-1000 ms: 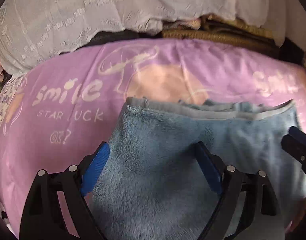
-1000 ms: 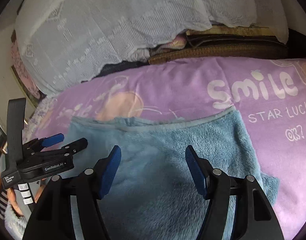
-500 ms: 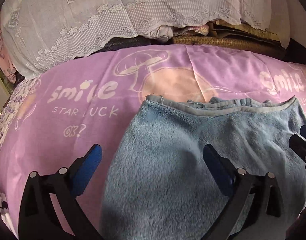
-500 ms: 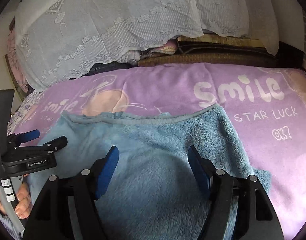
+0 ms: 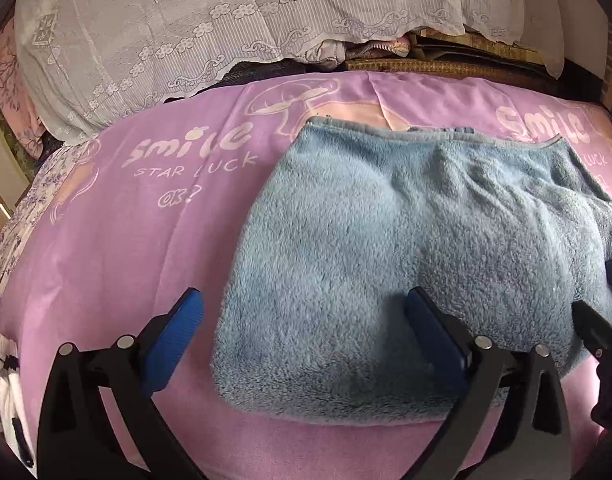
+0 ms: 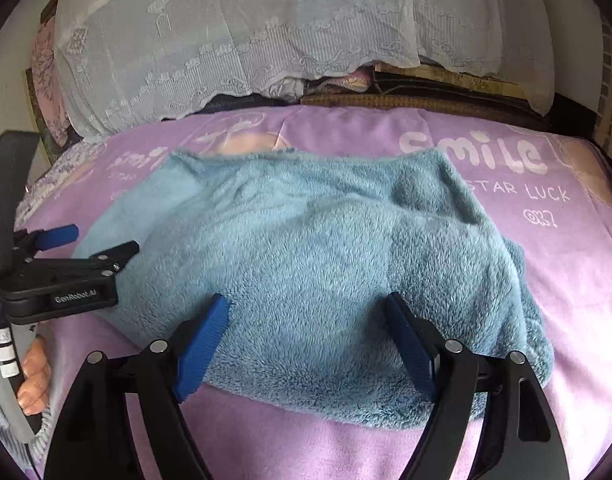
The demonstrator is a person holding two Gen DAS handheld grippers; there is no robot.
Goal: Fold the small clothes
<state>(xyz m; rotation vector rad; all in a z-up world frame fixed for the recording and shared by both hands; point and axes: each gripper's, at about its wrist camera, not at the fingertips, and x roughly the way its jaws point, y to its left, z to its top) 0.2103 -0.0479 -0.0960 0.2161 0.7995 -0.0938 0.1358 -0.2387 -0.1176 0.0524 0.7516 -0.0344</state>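
Note:
A fluffy blue garment [image 5: 385, 248] lies folded on the purple "smile" blanket [image 5: 118, 248]. My left gripper [image 5: 302, 320] stands wide open over its near left corner; the left pad hangs over the blanket, the right pad over the fleece, and nothing is pinched. In the right wrist view the same garment [image 6: 325, 248] spreads ahead. My right gripper [image 6: 307, 332] hovers at its near edge with jaws opening; fleece lies between the pads, which do not press on it. The left gripper [image 6: 86, 248] shows at the left, held by a hand [image 6: 30, 376]. The right gripper's tips [image 5: 601, 320] show at the left wrist view's right edge.
A white lace cloth [image 5: 226, 28] drapes over a pile at the back, beside a brown woven mat [image 5: 445, 68]. A floral sheet [image 5: 22, 216] edges the blanket on the left. A striped cloth [image 5: 2, 372] lies at the near left corner.
Both grippers drew back toward the near edge of the garment, so its whole folded shape now shows. Both pairs of jaws spread wider. The garment stayed on the blanket.

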